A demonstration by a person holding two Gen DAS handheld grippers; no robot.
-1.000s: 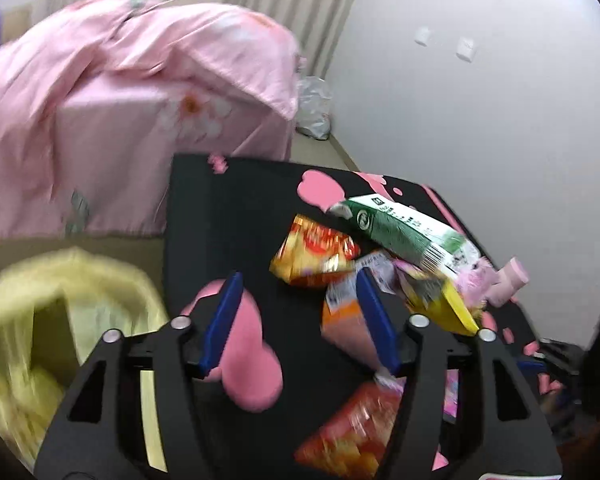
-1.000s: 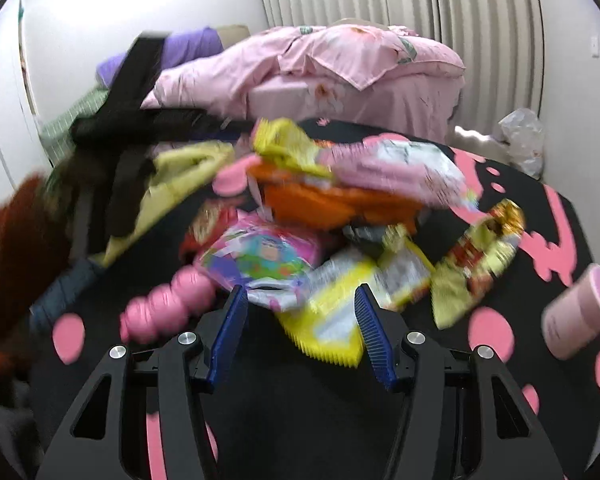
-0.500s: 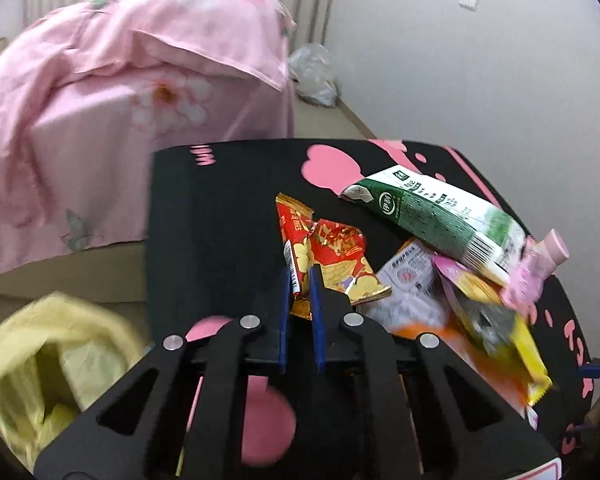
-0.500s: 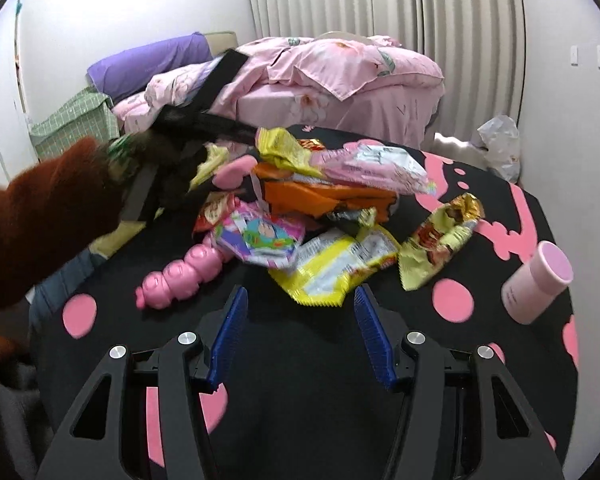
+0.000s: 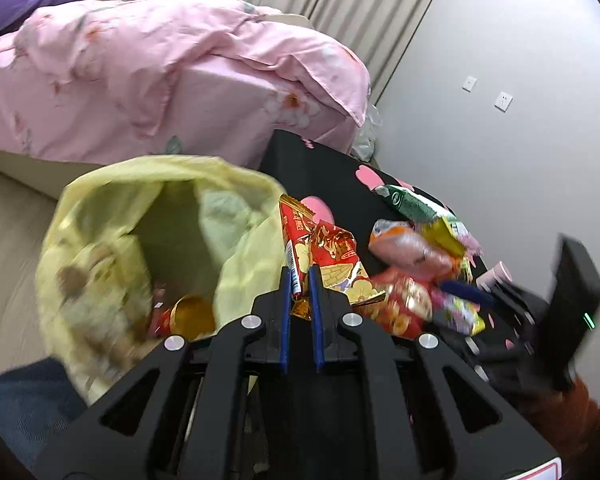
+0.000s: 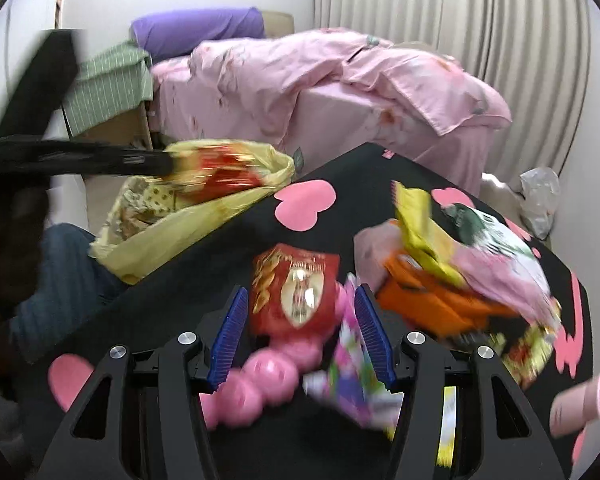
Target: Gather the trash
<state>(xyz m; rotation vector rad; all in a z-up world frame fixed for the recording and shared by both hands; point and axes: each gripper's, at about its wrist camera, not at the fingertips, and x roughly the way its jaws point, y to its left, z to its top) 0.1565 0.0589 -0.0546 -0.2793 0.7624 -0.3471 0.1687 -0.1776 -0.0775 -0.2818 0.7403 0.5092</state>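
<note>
A: What fills the frame, biggest first?

B: In the left wrist view, the pink-quilted bed (image 5: 172,80) takes the upper left. Under it, left of centre, gapes the yellow trash bag (image 5: 112,248), mouth open, with scraps already lying inside. The black table with pink hearts (image 5: 312,164) runs off to the right, carrying the heap of snack wrappers (image 5: 420,248).

A: And the tongs?

B: The left gripper (image 5: 300,280) has its blue pads pressed together on the edge of a red and gold snack wrapper (image 5: 324,248), which stands up from the pinch just right of the bag's rim. The right gripper (image 6: 300,320) holds its jaws apart, low over the table in the right wrist view, with a red snack packet (image 6: 296,288) and a pink beaded toy (image 6: 260,380) lying between the pads; nothing is pinched there.

A: How should the drop go?

B: I'd judge the wrapper isn't yet over the opening. Carry it further left in the frame until it hangs clear above the hollow, then part the pads. It's light and floppy, so releasing at the rim risks it catching on the plastic or sliding back onto the table.

A: The right side?

B: Pick the packet alone. The toy touching it doesn't look like trash, so close on the packet's upper edge, away from the beads.
</note>
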